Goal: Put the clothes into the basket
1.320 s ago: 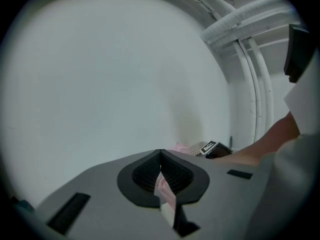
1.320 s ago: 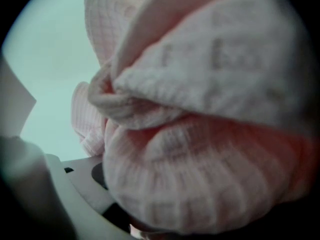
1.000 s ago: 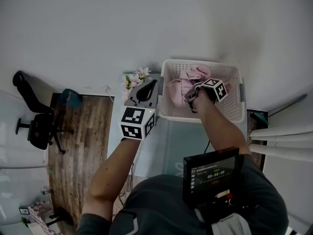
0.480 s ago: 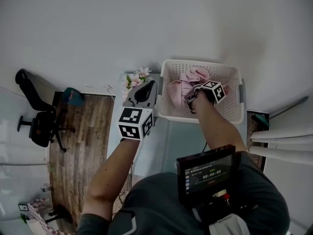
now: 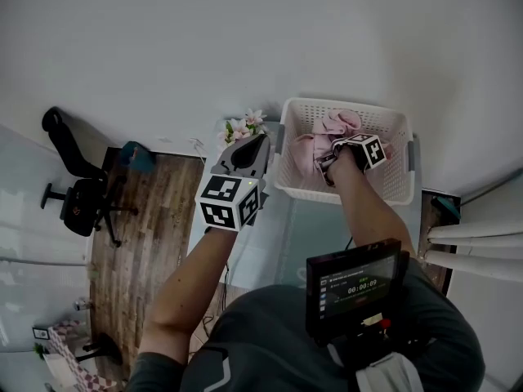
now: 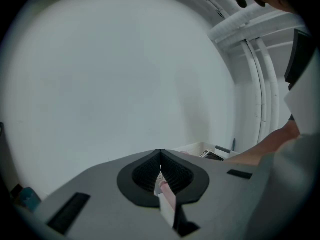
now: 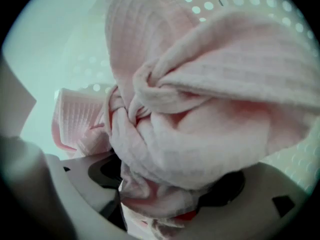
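Right gripper (image 5: 330, 159) jaws, just spread wide, have the pink waffle-weave cloth (image 7: 200, 124) bunched between them, seemingly unpinched, inside the white laundry basket (image 5: 396, 193). Left gripper (image 5: 260, 141) jaws are together.

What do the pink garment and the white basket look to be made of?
Pink garment: soft, matte, cotton-like cloth; a waffle grid texture shows and it bunches in folds. Basket: likely rigid white plastic, smooth; its walls carry regular moulded holes.
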`<state>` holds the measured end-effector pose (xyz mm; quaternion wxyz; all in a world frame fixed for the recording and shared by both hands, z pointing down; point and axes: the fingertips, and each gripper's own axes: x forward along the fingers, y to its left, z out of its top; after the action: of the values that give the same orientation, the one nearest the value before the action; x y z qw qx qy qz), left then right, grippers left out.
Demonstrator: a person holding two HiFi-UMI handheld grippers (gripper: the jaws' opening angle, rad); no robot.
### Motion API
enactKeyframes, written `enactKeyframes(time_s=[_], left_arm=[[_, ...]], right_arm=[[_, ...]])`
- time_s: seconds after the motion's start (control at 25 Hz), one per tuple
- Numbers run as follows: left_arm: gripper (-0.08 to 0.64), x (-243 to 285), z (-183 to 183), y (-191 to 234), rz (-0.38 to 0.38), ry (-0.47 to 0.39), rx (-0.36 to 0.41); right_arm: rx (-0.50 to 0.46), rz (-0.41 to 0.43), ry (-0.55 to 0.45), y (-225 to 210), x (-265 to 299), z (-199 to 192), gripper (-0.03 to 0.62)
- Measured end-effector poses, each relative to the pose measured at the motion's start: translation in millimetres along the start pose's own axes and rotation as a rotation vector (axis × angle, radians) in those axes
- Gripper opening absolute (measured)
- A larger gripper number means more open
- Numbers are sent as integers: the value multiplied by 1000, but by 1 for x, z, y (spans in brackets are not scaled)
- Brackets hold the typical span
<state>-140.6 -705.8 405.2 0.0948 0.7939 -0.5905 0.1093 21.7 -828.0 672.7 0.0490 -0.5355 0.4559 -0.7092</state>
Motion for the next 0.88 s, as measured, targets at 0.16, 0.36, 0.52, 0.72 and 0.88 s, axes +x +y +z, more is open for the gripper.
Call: enactKeyframes(time_s=[0.16,0.36,0.52,0.72,0.88], left_arm=[[9,-3,5,-6,5,-11,-13],[9,-5,7,-19,-35,-15,-48],[9,-5,6,-22,-38,-21,-44],[9,-11,10,-27,-51,-37,-41],[9,-18,21,-31,-96,-71,-31]], right_arm=[[20,-9,14,3,-11,-4,419],[70,-2,2,14,-31,-8,419],[115,41,1,27,-41,-10,419],[86,88,16,47,-64,-11,419],[83,111,-8,56,-85,-8,417]])
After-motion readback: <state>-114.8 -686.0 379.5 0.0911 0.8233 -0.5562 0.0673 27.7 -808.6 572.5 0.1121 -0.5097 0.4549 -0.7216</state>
